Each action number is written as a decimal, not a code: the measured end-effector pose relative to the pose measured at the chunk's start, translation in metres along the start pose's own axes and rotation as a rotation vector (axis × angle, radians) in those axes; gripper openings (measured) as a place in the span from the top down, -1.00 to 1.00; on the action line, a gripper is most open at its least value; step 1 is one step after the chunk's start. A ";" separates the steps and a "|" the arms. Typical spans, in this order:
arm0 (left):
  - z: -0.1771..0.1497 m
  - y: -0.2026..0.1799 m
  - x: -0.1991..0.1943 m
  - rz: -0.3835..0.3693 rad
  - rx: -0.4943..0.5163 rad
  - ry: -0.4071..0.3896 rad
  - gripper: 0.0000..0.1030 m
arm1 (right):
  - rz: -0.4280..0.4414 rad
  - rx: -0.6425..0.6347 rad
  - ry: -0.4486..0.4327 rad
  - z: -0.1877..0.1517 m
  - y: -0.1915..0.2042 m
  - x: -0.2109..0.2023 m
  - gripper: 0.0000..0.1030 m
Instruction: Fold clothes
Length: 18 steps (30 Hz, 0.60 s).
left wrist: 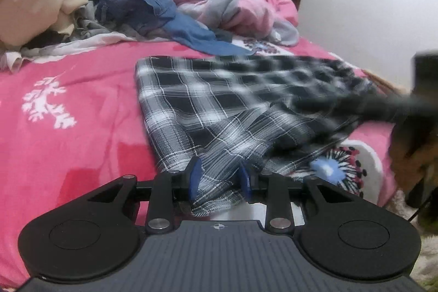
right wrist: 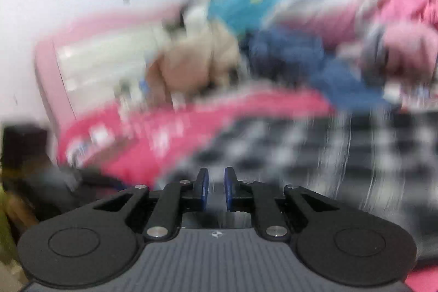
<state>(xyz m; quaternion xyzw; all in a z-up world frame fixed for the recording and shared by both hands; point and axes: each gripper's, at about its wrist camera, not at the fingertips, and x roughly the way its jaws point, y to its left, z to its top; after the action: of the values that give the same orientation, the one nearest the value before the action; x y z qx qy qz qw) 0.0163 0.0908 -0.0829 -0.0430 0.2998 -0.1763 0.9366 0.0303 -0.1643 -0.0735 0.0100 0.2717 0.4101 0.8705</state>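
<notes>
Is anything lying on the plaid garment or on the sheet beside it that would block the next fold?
Nothing visible does. The plaid garment is bare on top, and the pink bedsheet to its left is clear. The denim clothes sit beyond its far edge. The left gripper holds the near corner; the right gripper is blurred.

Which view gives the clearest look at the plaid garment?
The left wrist view: the plaid garment lies mostly sharp across the pink bedsheet, its near edge bunched between the left gripper. The right wrist view shows only a motion-blurred checked patch.
</notes>
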 end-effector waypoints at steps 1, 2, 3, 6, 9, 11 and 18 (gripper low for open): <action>-0.001 0.002 -0.001 -0.003 -0.007 -0.001 0.41 | -0.009 0.015 0.015 -0.006 -0.004 0.003 0.83; -0.002 0.004 -0.001 -0.006 -0.014 -0.002 0.41 | -0.018 0.030 0.029 -0.012 -0.008 0.006 0.82; -0.003 0.006 -0.002 -0.012 -0.025 -0.001 0.41 | -0.024 0.048 0.041 -0.016 -0.012 0.008 0.83; -0.003 0.012 -0.007 -0.032 -0.049 -0.004 0.41 | -0.020 0.118 0.050 -0.005 -0.018 0.003 0.83; -0.006 0.015 -0.010 -0.043 -0.061 -0.010 0.41 | -0.024 0.051 -0.001 0.009 -0.006 -0.009 0.80; -0.008 0.015 -0.010 -0.042 -0.062 -0.015 0.41 | -0.012 0.048 -0.057 0.020 -0.002 -0.009 0.79; -0.012 0.016 -0.013 -0.038 -0.071 -0.033 0.41 | -0.117 0.246 0.033 0.003 -0.039 0.030 0.82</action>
<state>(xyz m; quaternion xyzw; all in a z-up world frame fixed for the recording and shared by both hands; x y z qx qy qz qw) 0.0046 0.1108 -0.0887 -0.0847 0.2895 -0.1827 0.9358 0.0747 -0.1676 -0.0944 0.0939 0.3344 0.3222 0.8806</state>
